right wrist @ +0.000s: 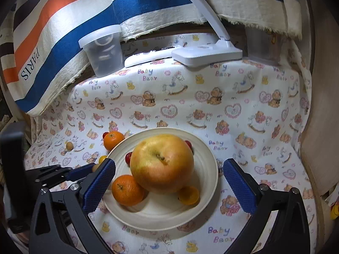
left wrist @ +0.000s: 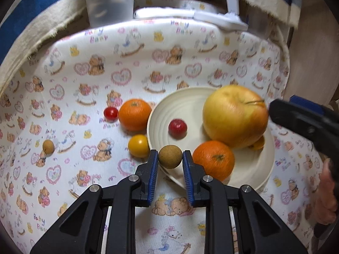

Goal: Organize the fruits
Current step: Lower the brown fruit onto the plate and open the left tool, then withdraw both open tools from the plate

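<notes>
My left gripper [left wrist: 170,156] is shut on a small brown round fruit [left wrist: 170,157], held just over the near rim of the cream plate [left wrist: 250,169]. On the plate lie a big yellow apple [left wrist: 235,116], an orange [left wrist: 213,159] and a red cherry tomato [left wrist: 177,128]. In the right wrist view my right gripper [right wrist: 169,185] stands wide open over the plate [right wrist: 159,213]. The apple [right wrist: 162,164] rests beyond its pads, which do not touch it. An orange [right wrist: 127,190] and a small yellow-orange fruit [right wrist: 188,195] lie beside the apple.
On the bear-print cloth left of the plate lie another orange [left wrist: 134,114], a red tomato [left wrist: 110,114], a yellow tomato [left wrist: 138,145] and a second brown fruit [left wrist: 48,146]. A clear tub [right wrist: 103,50] and a white lamp base [right wrist: 205,55] stand at the back.
</notes>
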A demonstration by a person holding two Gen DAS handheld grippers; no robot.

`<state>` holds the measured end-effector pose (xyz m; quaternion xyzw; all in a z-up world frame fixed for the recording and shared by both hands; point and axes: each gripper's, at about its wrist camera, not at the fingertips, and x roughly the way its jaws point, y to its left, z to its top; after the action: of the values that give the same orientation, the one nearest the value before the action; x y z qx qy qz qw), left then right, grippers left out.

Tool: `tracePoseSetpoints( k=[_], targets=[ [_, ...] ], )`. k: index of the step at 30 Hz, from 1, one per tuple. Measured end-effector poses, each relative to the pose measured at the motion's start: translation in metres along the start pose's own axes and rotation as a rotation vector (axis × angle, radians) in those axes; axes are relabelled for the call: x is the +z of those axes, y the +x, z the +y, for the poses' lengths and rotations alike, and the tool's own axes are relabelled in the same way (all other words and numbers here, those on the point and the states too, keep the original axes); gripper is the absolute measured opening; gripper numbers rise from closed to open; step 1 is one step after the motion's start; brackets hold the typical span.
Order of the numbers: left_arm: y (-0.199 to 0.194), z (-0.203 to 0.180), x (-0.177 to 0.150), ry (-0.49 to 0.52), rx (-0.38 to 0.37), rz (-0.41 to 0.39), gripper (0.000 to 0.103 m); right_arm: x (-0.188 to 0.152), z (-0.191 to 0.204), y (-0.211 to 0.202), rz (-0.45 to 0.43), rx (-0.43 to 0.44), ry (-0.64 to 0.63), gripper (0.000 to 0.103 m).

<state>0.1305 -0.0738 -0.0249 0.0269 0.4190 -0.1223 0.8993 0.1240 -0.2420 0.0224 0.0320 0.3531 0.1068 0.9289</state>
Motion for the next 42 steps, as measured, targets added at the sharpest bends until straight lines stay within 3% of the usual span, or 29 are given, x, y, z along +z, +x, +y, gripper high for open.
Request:
tracePoseSetpoints(
  k=[11, 18, 21, 30, 34, 42],
  targets=[
    [-0.009, -0.001, 0.001, -0.004, -0.013, -0.023, 0.023, -0.002, -0.002, -0.001, 0.003, 0.004, -0.004, 0.102],
    [-0.026, 0.007, 0.005, -0.021, 0.014, -0.095, 0.049, -0.001, -0.004, -0.004, -0.016, -0.006, 0.005, 0.102],
    [-0.036, 0.009, 0.007, -0.024, 0.028, -0.148, 0.066, 0.0, -0.001, -0.007, -0.037, -0.035, -0.008, 0.102],
    [-0.058, 0.014, 0.009, -0.042, 0.08, -0.284, 0.095, 0.001, 0.004, -0.024, -0.129, -0.091, -0.037, 0.102],
    [-0.068, 0.017, 0.01, -0.053, 0.093, -0.336, 0.102, 0.001, 0.001, -0.029, -0.17, -0.111, -0.017, 0.102],
    [-0.076, 0.018, 0.01, -0.022, 0.119, -0.366, 0.102, 0.002, -0.006, -0.033, -0.193, -0.097, 0.029, 0.102]
  ],
)
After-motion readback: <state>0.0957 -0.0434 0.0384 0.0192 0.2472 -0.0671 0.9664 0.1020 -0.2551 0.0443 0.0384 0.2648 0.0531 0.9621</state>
